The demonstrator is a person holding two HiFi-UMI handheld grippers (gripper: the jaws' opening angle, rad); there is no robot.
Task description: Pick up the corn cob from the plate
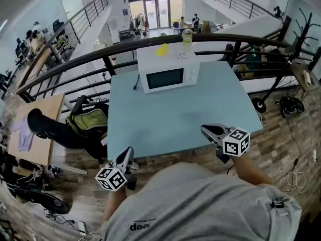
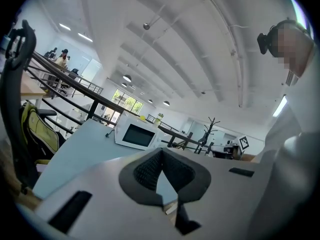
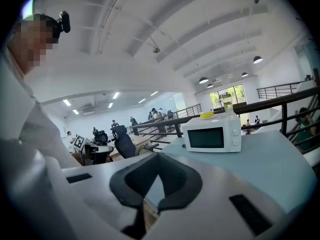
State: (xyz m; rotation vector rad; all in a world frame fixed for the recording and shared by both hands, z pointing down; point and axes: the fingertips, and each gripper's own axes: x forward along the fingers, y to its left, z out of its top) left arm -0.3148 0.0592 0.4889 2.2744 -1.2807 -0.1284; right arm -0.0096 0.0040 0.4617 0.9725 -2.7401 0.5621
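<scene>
Well, yellow lump point(image 1: 161, 49) atop white microwave point(image 1: 168, 78)

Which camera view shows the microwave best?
The head view: the microwave shows whole, top and door together. The right gripper view gives mostly its front; the left gripper view shows it smaller, at an angle.

shirt point(image 1: 200, 205): grey, short-sleeved, dark print | marker cubes point(image 1: 111, 178): black-white squares
</scene>
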